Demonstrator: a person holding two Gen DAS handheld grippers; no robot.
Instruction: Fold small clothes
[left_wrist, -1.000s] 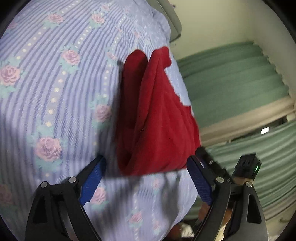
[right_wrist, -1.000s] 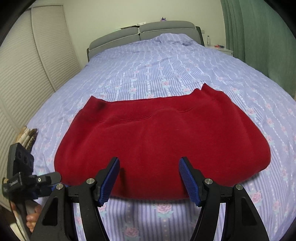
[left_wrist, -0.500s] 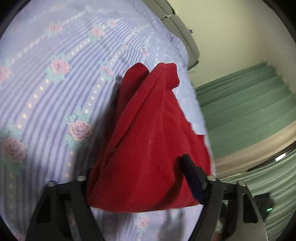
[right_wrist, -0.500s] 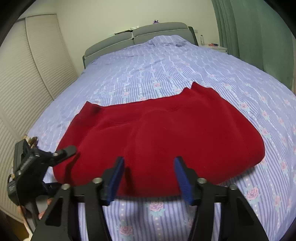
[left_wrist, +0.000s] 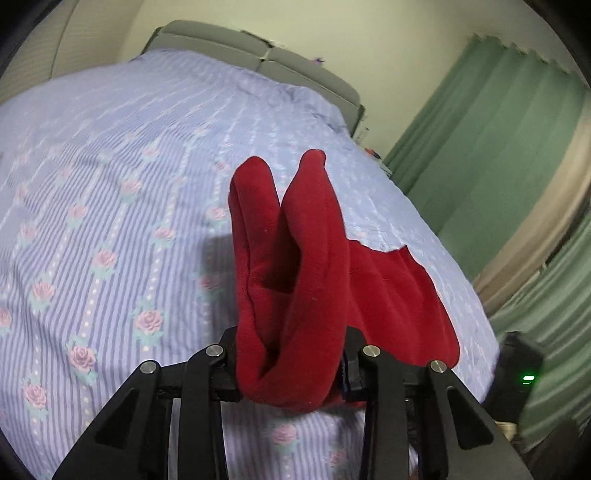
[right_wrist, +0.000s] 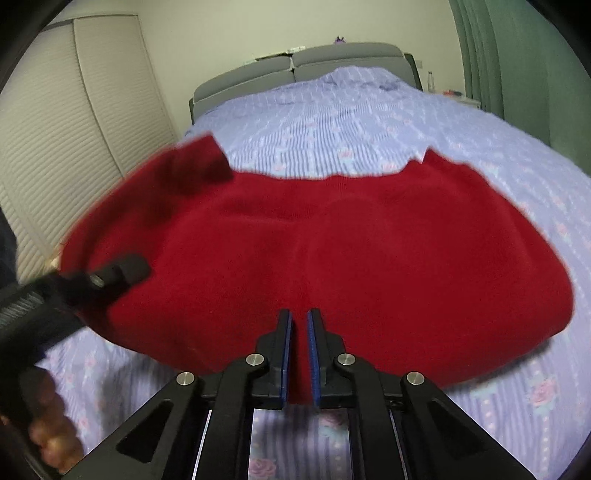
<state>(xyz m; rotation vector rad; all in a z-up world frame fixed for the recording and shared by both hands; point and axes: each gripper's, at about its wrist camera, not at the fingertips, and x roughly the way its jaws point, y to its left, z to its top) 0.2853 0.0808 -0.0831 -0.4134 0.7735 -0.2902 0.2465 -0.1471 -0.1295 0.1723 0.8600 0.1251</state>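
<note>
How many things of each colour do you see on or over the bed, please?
Red: 1, the sweater
Black with blue pads: 2, the left claw and the right claw, both shut on the sweater
Lilac with roses: 1, the bedsheet
Total: 4

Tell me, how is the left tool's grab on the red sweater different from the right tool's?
The left tool squeezes a thick folded bunch of the red sweater; the right tool pinches a thin edge. The left tool's end looks lifted off the bed; the right tool's end lies low. Both have just been closing on cloth.
</note>
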